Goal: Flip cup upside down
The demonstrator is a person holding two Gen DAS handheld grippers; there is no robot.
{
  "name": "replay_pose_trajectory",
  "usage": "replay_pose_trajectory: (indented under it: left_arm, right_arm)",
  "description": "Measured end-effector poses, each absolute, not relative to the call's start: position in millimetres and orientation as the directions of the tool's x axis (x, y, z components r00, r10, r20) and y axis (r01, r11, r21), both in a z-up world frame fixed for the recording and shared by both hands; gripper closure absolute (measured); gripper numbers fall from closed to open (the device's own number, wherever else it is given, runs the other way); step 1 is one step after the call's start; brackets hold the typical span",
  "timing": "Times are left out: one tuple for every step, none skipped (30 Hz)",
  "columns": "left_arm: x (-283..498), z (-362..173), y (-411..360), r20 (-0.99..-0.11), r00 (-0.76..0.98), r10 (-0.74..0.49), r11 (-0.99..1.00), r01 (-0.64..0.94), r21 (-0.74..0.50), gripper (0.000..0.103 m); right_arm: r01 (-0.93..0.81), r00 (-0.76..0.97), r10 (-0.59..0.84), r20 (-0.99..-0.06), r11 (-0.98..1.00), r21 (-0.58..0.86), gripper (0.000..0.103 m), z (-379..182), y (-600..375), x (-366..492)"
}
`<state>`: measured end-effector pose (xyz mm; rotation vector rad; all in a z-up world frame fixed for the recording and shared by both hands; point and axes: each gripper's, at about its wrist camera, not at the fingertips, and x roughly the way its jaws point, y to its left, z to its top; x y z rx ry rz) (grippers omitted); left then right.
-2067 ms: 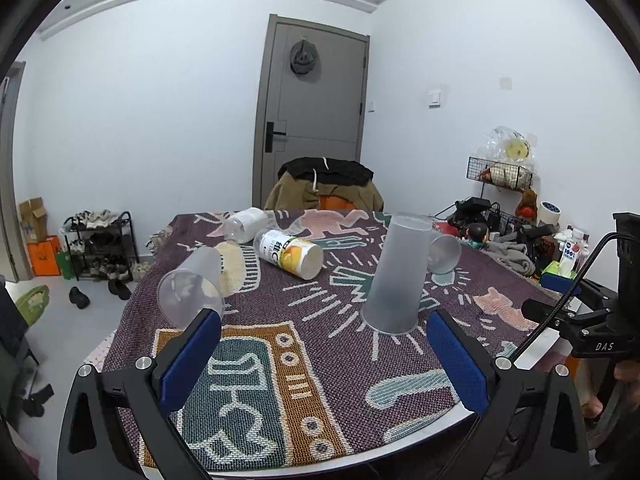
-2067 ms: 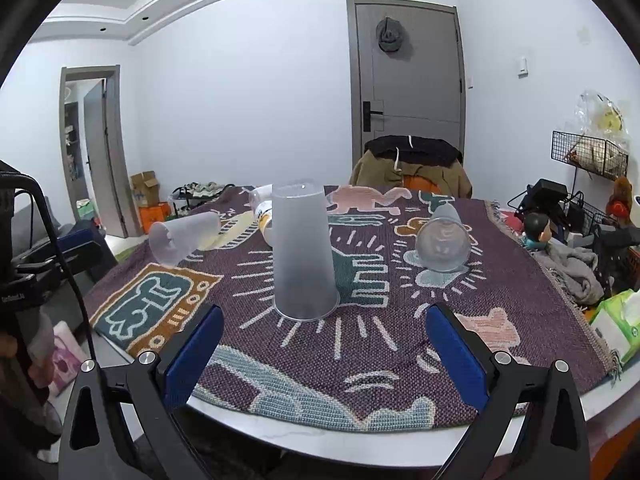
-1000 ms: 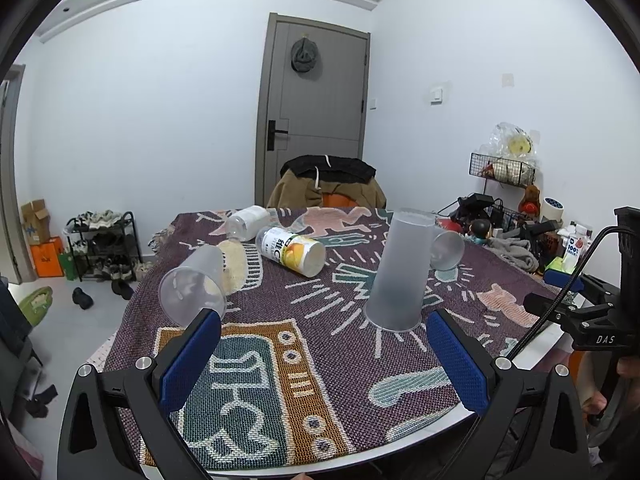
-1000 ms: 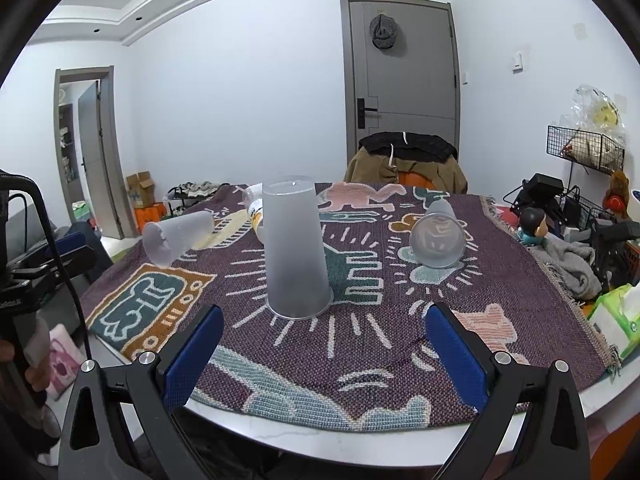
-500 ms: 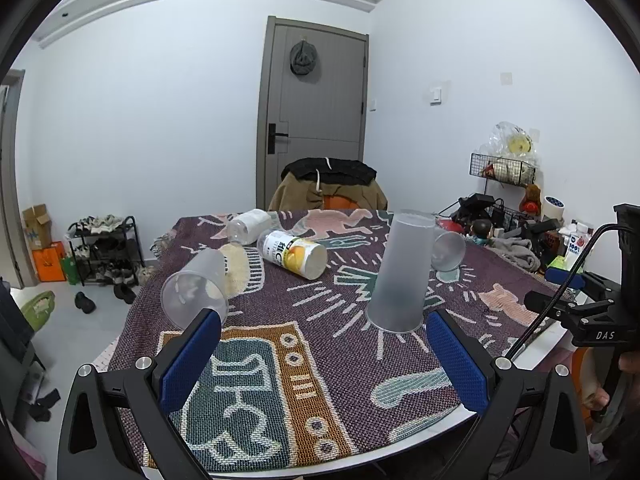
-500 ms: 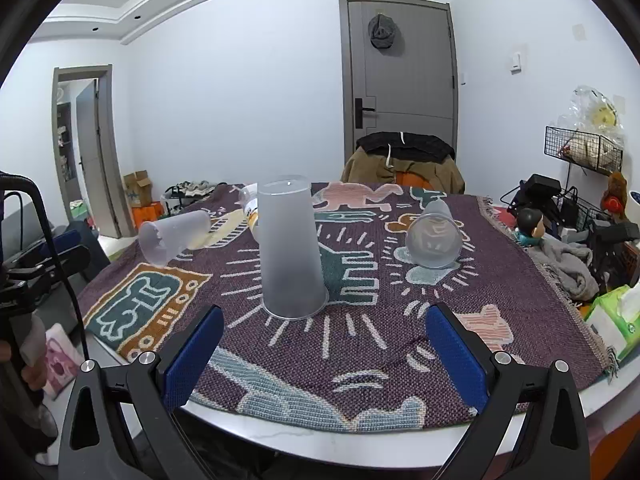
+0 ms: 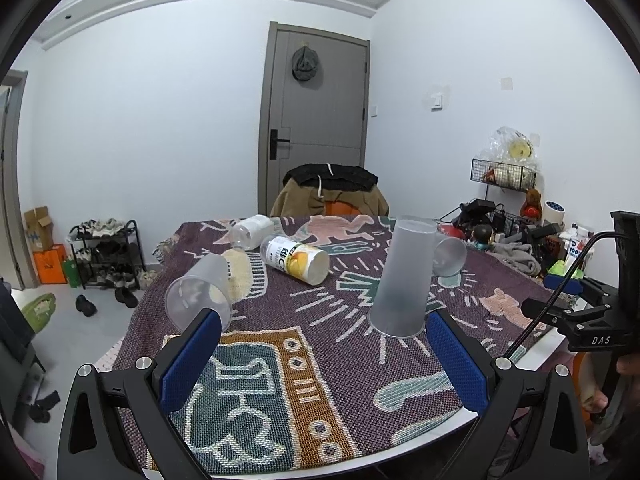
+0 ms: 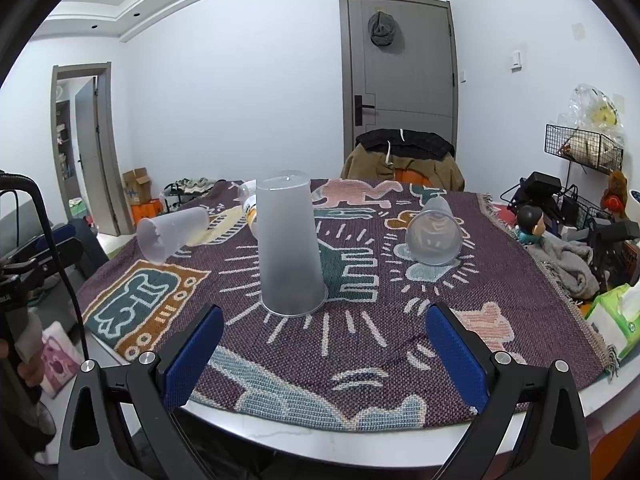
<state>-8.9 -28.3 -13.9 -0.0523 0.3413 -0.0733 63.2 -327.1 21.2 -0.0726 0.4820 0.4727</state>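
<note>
A tall frosted cup (image 7: 403, 276) (image 8: 289, 244) stands upside down on the patterned tablecloth (image 7: 280, 380) (image 8: 360, 340), mouth on the cloth. A second frosted cup (image 7: 200, 296) (image 8: 170, 236) lies on its side at the left. A third cup (image 7: 450, 256) (image 8: 434, 236) lies on its side at the right. My left gripper (image 7: 322, 356) is open and empty, back near the table's front edge. My right gripper (image 8: 322, 356) is open and empty, in front of the standing cup.
A yellow-labelled can (image 7: 296, 260) and a clear bottle (image 7: 252, 232) lie on the far cloth. A chair with a jacket (image 7: 332, 196) stands behind the table. Clutter and a tissue pack (image 8: 616, 316) sit at the right edge.
Both grippers have drifted slightly back and shifted a little; the cups have not moved. Both stay open and empty.
</note>
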Motion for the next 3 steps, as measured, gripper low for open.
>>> replay_pose_trajectory:
  left_arm:
    - [-8.4,-13.9,-27.5,-0.335,0.939,-0.083,0.996,0.064,-0.068,0.000]
    - [-7.8,-13.9,-26.7,-0.338,0.937,-0.088,0.995,0.067,-0.075,0.000]
    - [-6.9,-13.8,-25.8,-0.343,0.935,-0.093,0.994,0.069,-0.081,0.000]
  right_arm:
    - [-0.454,0.781,0.421,-0.462,0.890,0.042,0.001,20.9,-327.0,63.1]
    - [-0.454,0.781,0.420,-0.463,0.890,0.042,0.002,20.8,-326.5,63.3]
    - [-0.454,0.780,0.420,-0.464,0.890,0.041,0.001,20.7,-326.5,63.4]
